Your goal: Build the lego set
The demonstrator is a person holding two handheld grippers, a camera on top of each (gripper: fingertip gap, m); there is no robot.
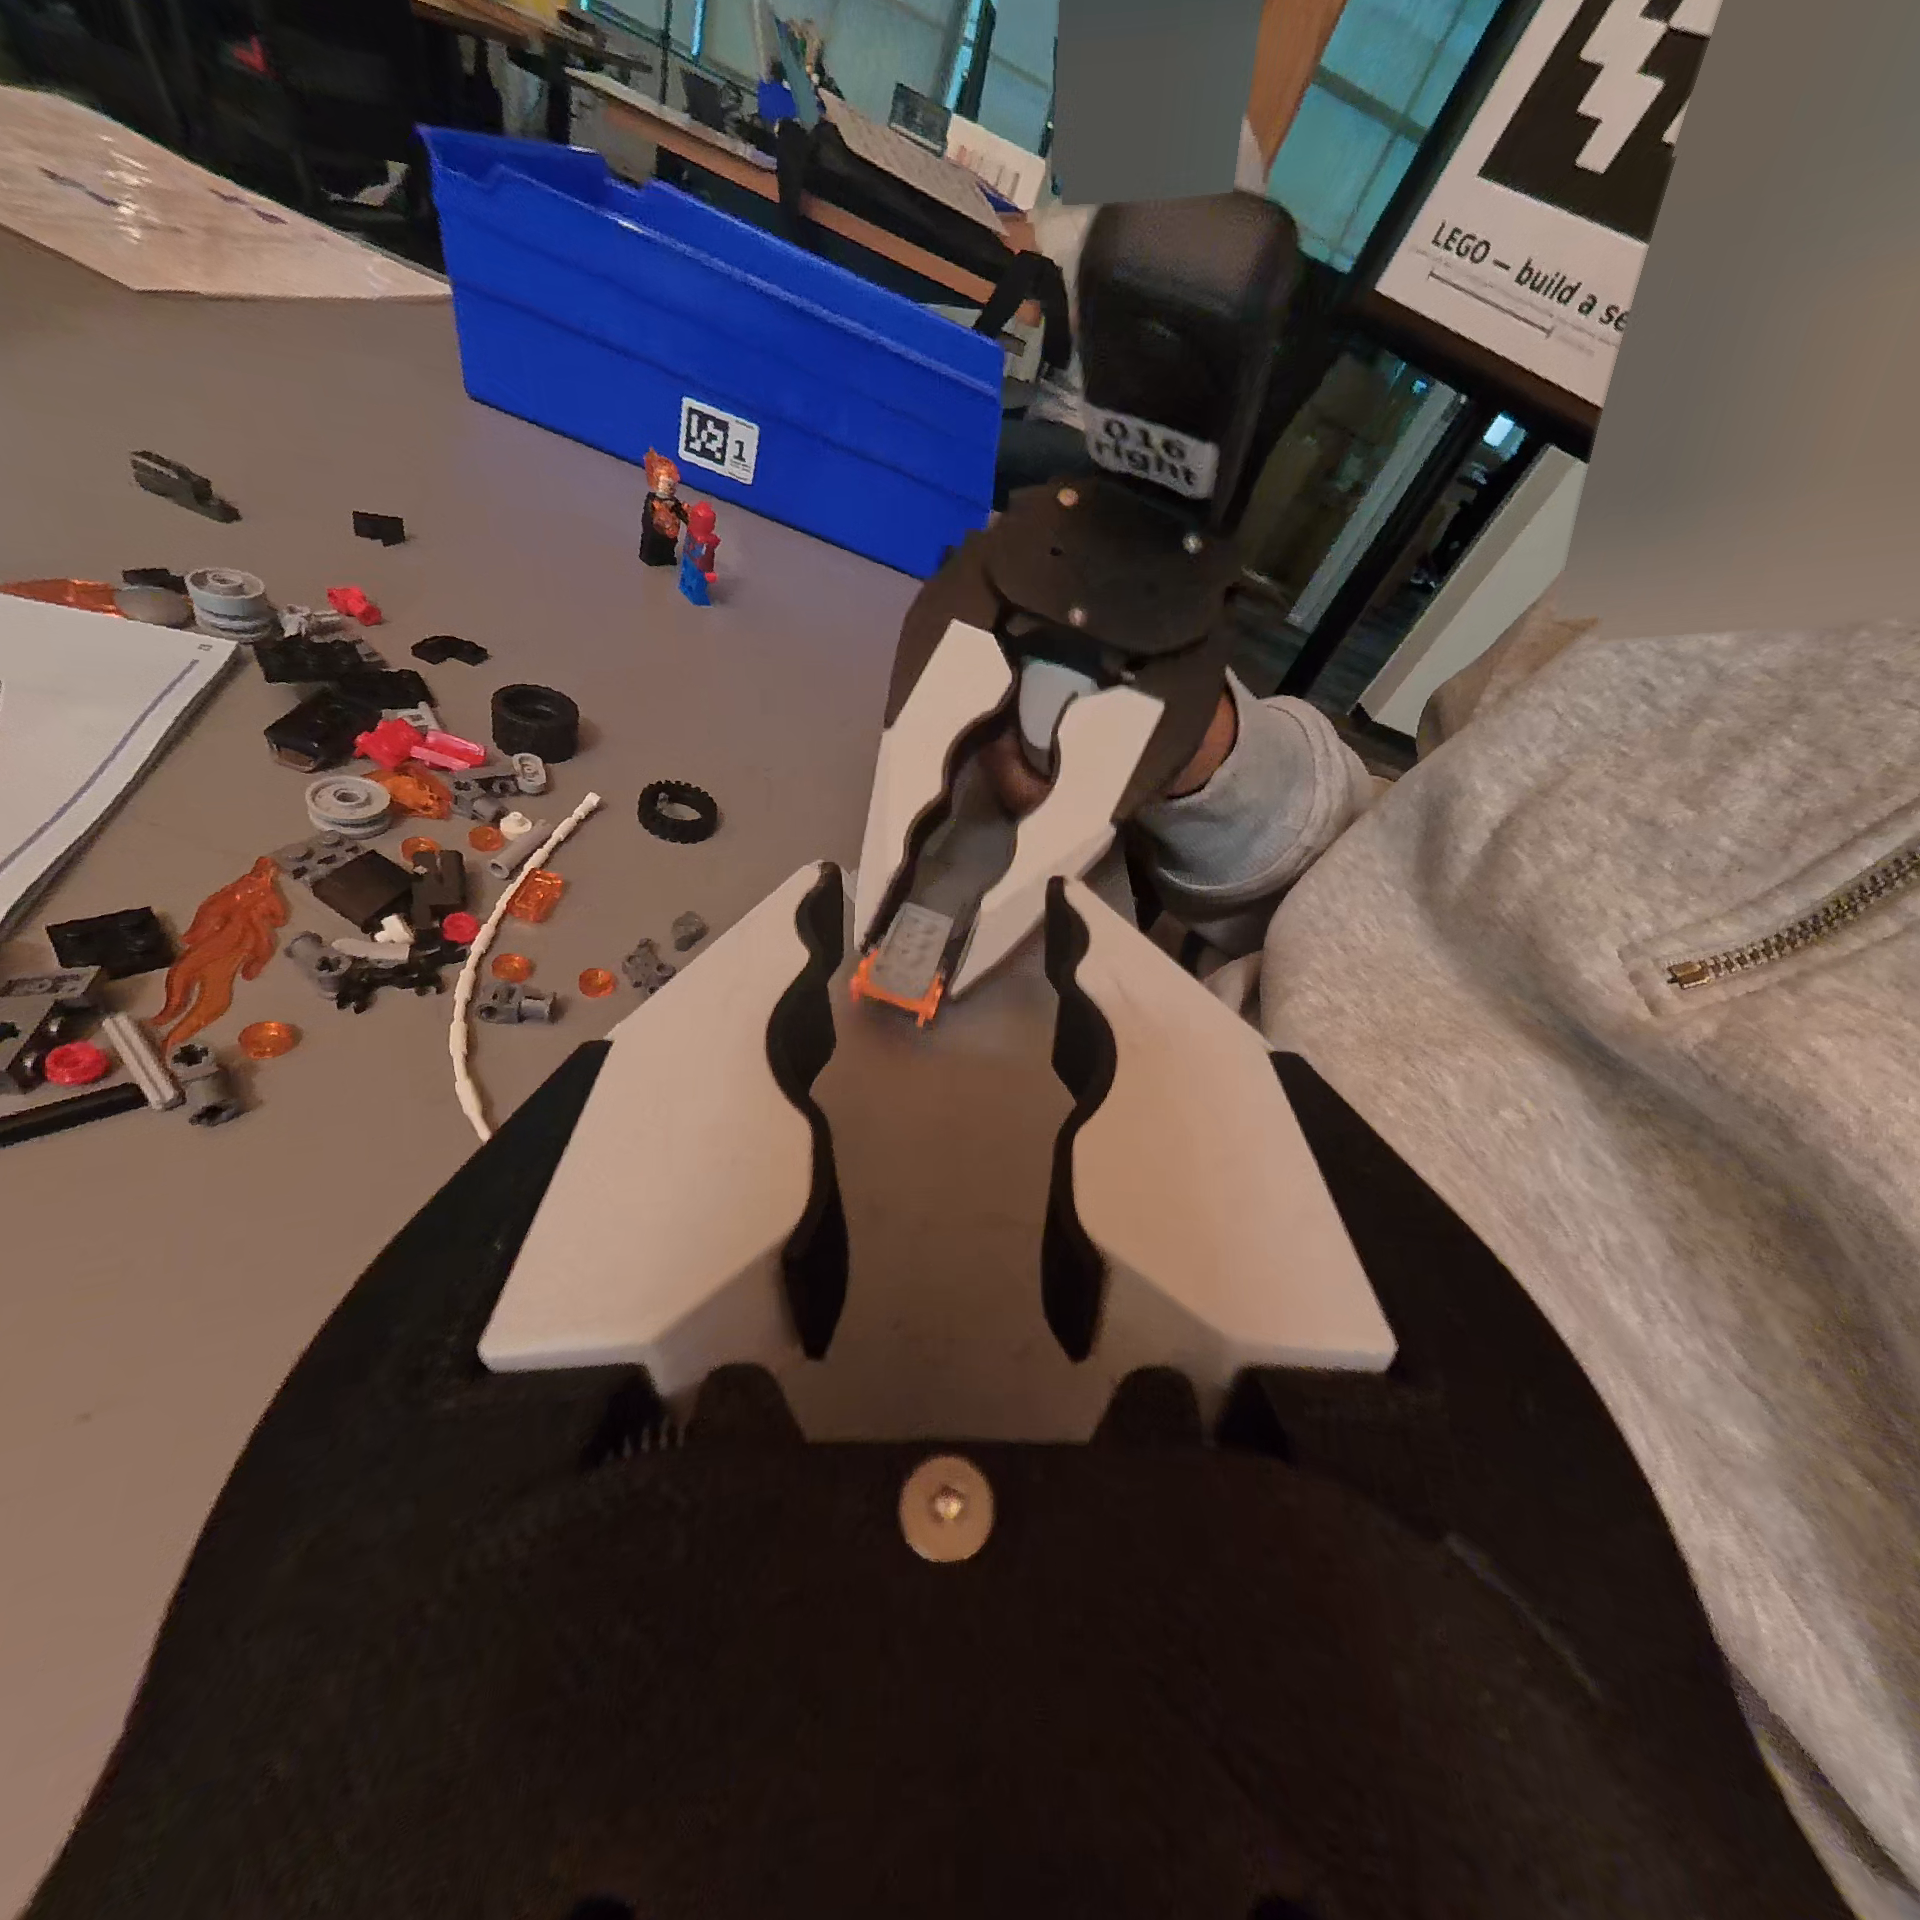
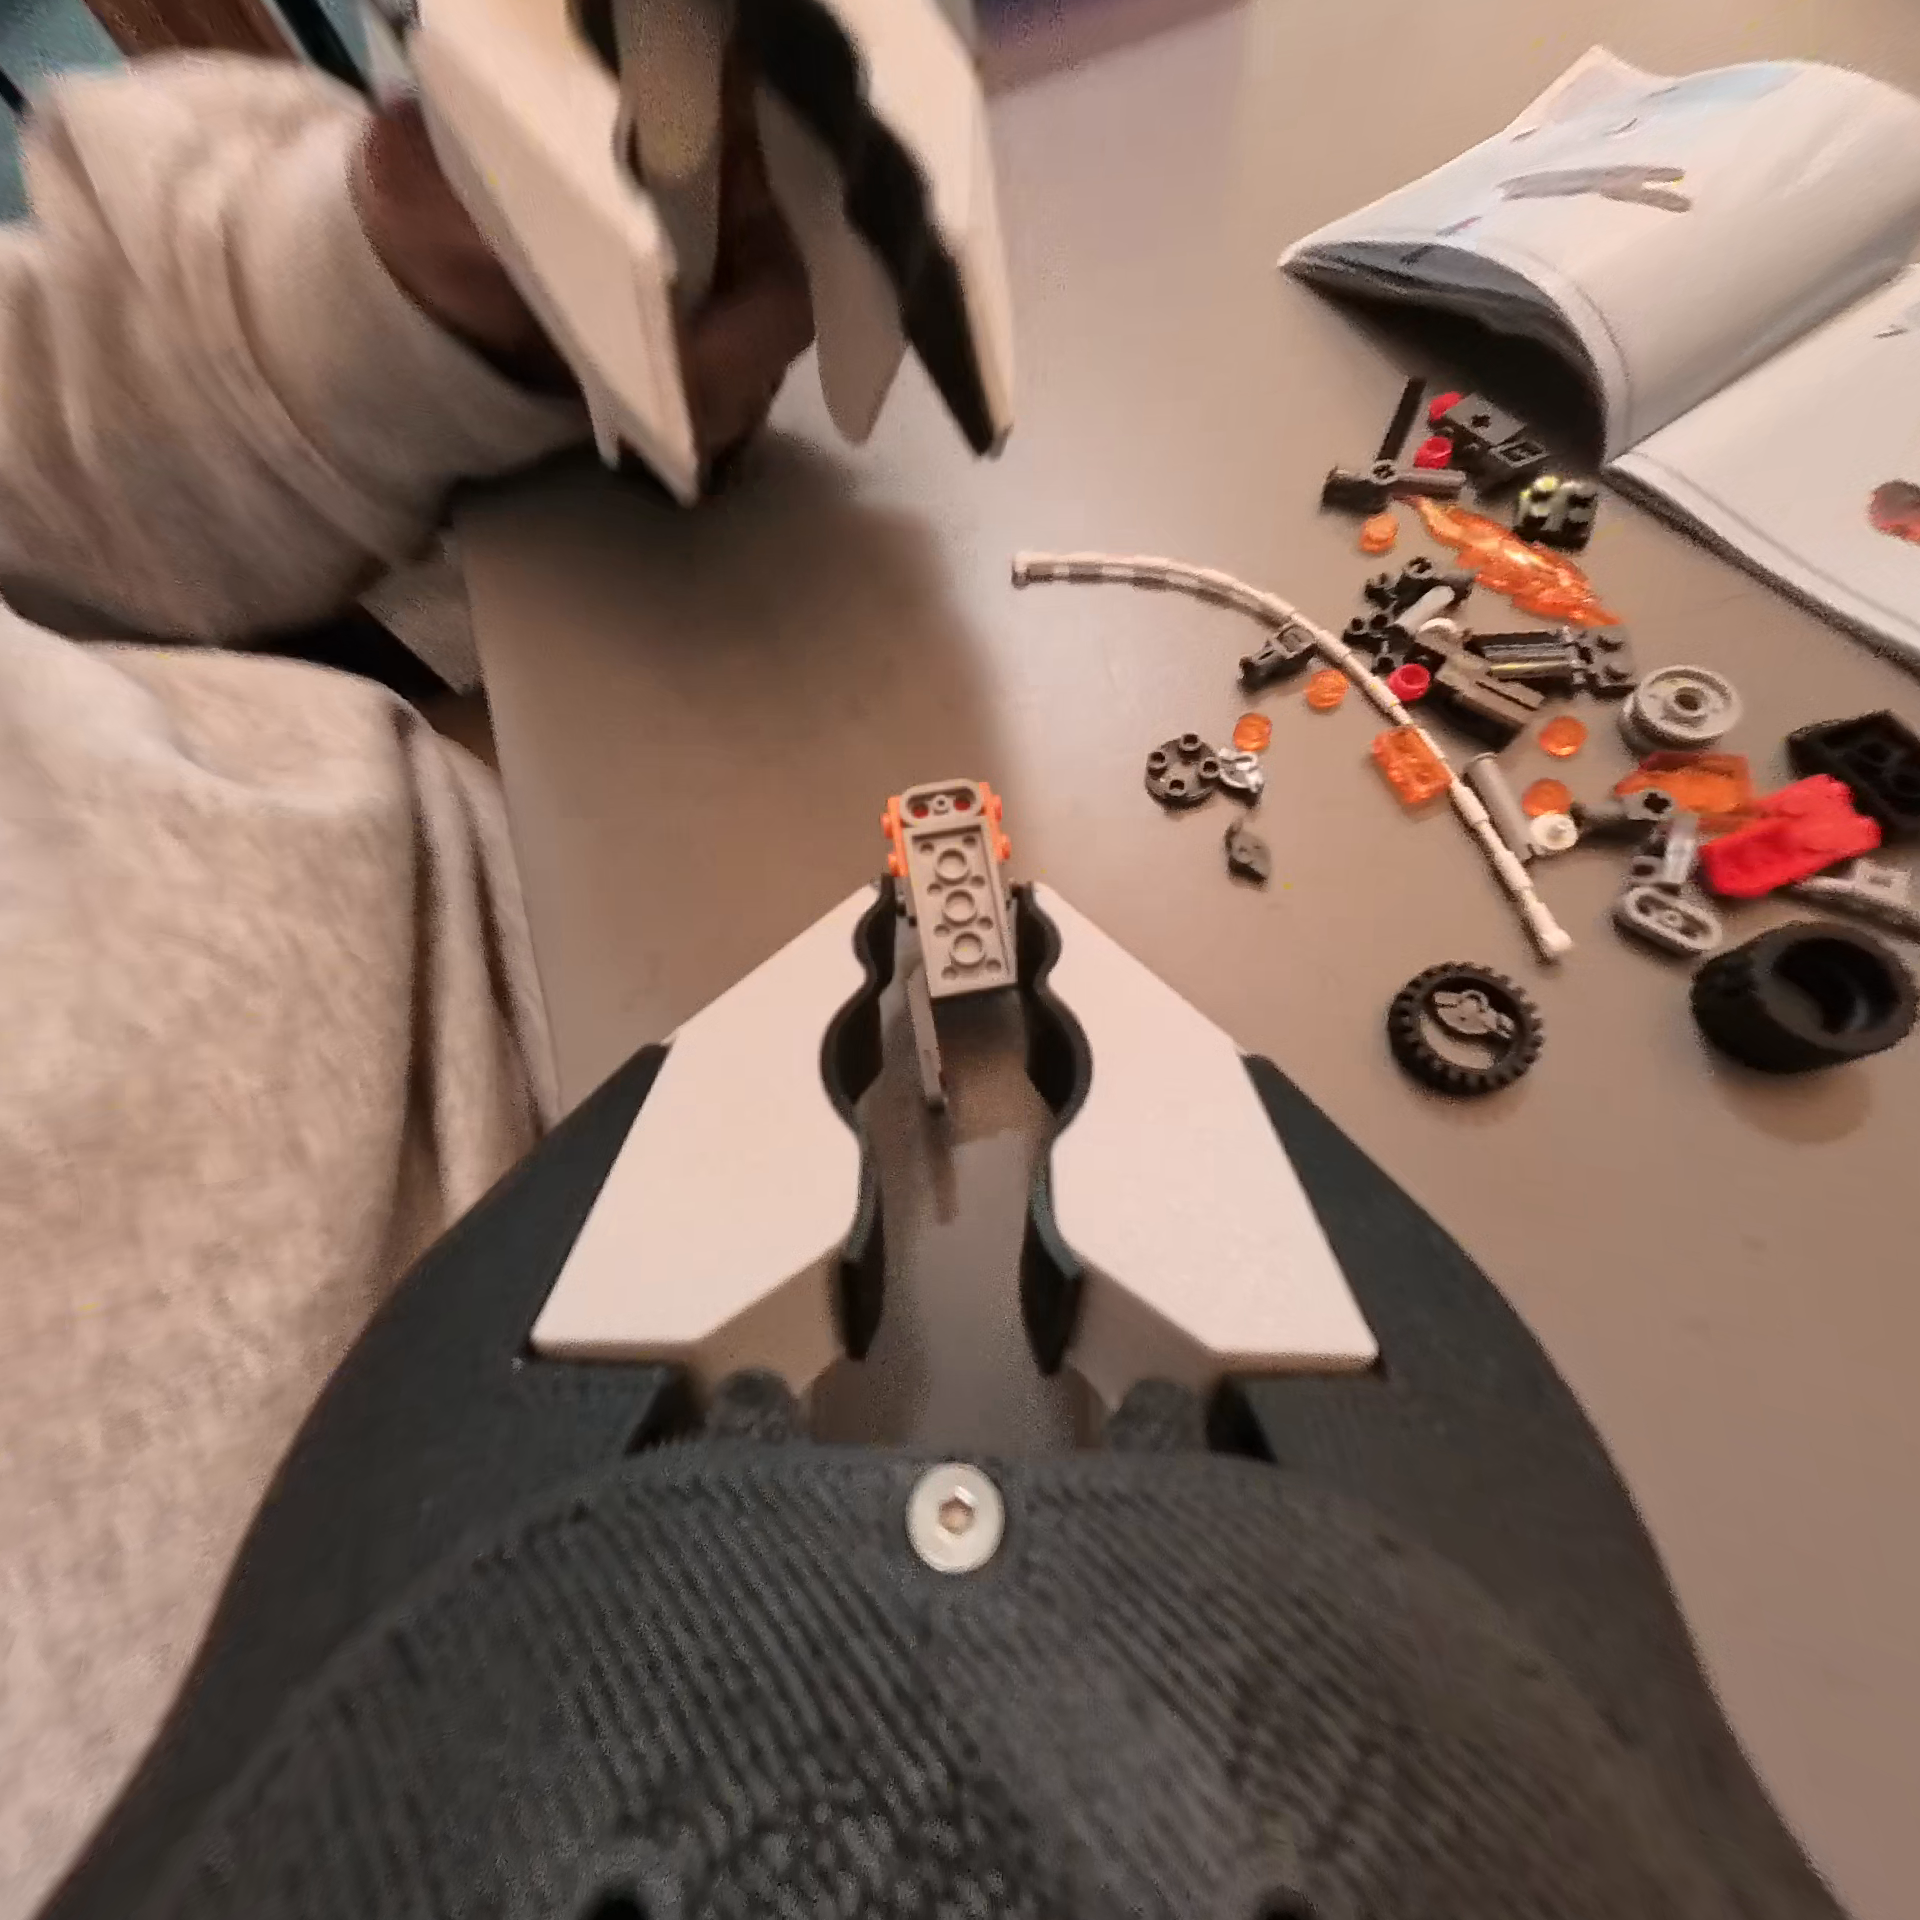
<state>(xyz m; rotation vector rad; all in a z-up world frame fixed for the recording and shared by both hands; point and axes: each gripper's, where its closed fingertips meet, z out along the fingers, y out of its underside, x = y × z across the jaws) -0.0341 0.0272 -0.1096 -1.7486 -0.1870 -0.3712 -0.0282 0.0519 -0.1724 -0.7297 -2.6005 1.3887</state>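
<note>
Right gripper (image 2: 951, 914) is shown w/ jaws nearly closed, clamped on a small grey-and-orange lego sub-assembly (image 2: 951, 894): 1 grey plate, underside tubes facing the camera, w/ orange parts at its far end. In the left wrist view the same assembly (image 1: 902, 961) is held tip-down, just above or touching the grey table (image 1: 312, 1299); contact cannot be told.

Left gripper (image 1: 940, 935) is seen w/ jaws wide apart, nothing between them; its fingertips flank the right gripper's tips, near the table edge beside the person's grey sleeve (image 1: 1558, 1039).

Loose parts (image 1: 343, 831) are spread toward the table's left side. Counted there:
- 2 black tyres: 1 wide (image 1: 534, 720), 1 thin (image 1: 677, 810).
- 2 grey wheel hubs (image 1: 348, 802).
- 1 white flexible hose (image 1: 520, 935).
- 1 large transparent-orange flame (image 1: 223, 951).
- Several small orange round studs, approx. 6; exact no. cannot be told.
- Assorted black, grey and red bits, too small to count.

2 minifigures (image 1: 681, 535) stand together farther back, just in front of 1 blue bin (image 1: 717, 343) bearing a printed marker. 1 open instruction booklet (image 1: 83, 717) lies at the left edge, beside the parts pile.
</note>
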